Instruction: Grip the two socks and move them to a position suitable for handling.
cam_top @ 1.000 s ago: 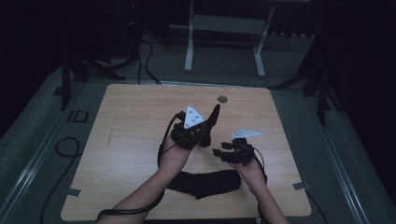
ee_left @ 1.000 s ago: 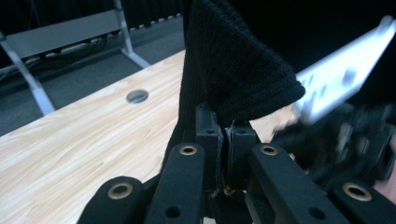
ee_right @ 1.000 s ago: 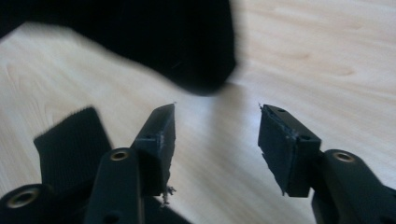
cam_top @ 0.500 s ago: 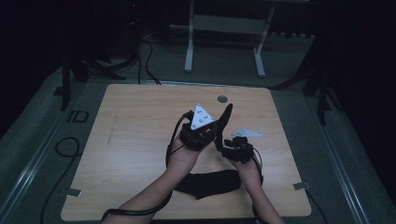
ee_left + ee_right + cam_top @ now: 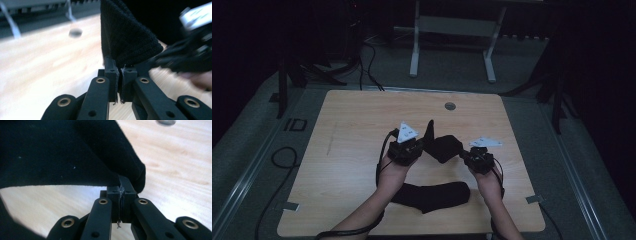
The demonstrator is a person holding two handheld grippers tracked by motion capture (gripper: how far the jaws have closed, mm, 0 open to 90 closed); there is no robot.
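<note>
A: Biggest first, we've got the wooden table (image 5: pixel 352 165), and we see a small round grommet (image 5: pixel 450 106) near its far edge.

B: Next we log the flat black sock (image 5: pixel 432 196), lying near the near edge, between the two forearms.

A: Then the held black sock (image 5: pixel 443 146), lifted above the middle of the table, stretched between both grippers.

B: We see the left gripper (image 5: pixel 418 148) clamped tight on one edge of that held sock; the left gripper view shows the ribbed fabric (image 5: pixel 125 37) pinched between closed jaws.

A: For the right gripper (image 5: pixel 466 156), we note its jaws have just been closing, and they now pinch the other edge of the cloth (image 5: pixel 62 155).

B: We mark both grips as holding the same sock, off the table.
</note>
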